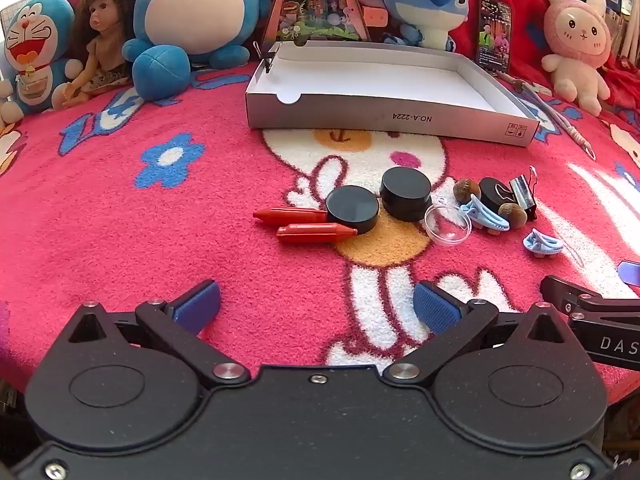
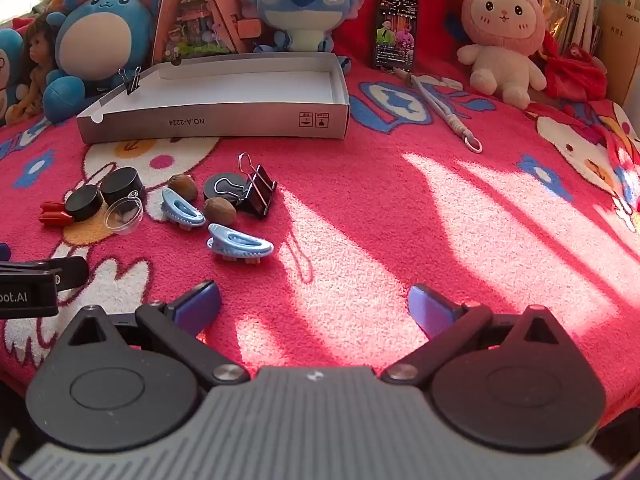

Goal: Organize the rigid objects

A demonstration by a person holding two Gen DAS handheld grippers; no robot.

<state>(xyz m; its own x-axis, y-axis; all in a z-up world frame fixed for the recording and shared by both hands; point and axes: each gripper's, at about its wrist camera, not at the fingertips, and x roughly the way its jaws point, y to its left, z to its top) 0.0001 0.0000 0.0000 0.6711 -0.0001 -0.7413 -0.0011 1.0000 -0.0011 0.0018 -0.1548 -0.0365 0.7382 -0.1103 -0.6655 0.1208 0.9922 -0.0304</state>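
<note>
On the pink blanket lies a loose pile: two red crayons (image 1: pixel 308 224), black round lids (image 1: pixel 353 209), a clear dome (image 1: pixel 448 225), walnuts (image 1: pixel 466 190), blue hair clips (image 1: pixel 486 213) and a black binder clip (image 1: pixel 523 193). From the right wrist view the same pile sits at the left, with a blue hair clip (image 2: pixel 239 245) nearest and the binder clip (image 2: pixel 258 192) behind. A shallow grey cardboard box (image 1: pixel 384 118) stands beyond, white inside. My left gripper (image 1: pixel 316 307) hangs open short of the crayons, nothing between its fingers. My right gripper (image 2: pixel 314 307) is open over bare blanket.
Plush toys, a doll (image 1: pixel 100 44), a triangular toy house (image 1: pixel 320 4) and a phone (image 1: pixel 495 36) line the far edge. A binder clip (image 2: pixel 132 80) grips the box's left rim. A corded stick (image 2: pixel 444 110) lies right of the box. Sunlit blanket spreads at the right.
</note>
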